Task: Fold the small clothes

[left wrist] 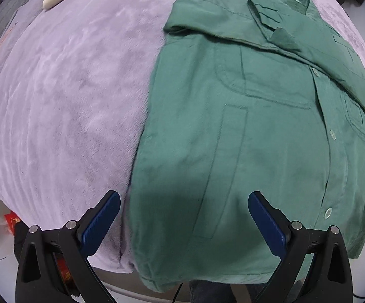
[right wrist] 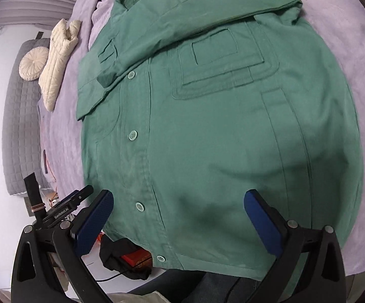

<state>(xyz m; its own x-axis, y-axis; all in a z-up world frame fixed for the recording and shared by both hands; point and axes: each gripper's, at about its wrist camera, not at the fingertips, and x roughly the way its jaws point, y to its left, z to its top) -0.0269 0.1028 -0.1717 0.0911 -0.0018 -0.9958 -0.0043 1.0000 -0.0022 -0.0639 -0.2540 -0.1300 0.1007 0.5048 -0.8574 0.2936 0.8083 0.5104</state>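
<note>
Plain green shirt [left wrist: 245, 139], lilac plush blanket [left wrist: 68, 101], cream quilted garment [right wrist: 58, 60]

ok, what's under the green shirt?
The shirt lies flat on a purple blanket, which shows bare around it. Its hem hangs over the near edge. Whatever is directly beneath the fabric is covered and can't be seen.

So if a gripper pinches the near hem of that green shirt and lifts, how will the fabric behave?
The green shirt will likely sag between grip points: it lies limp, with sleeves folded flat across the chest. The woven cloth looks fairly thick, so it may hold a crease. On the plush purple blanket it will probably drag rather than slide.
</note>
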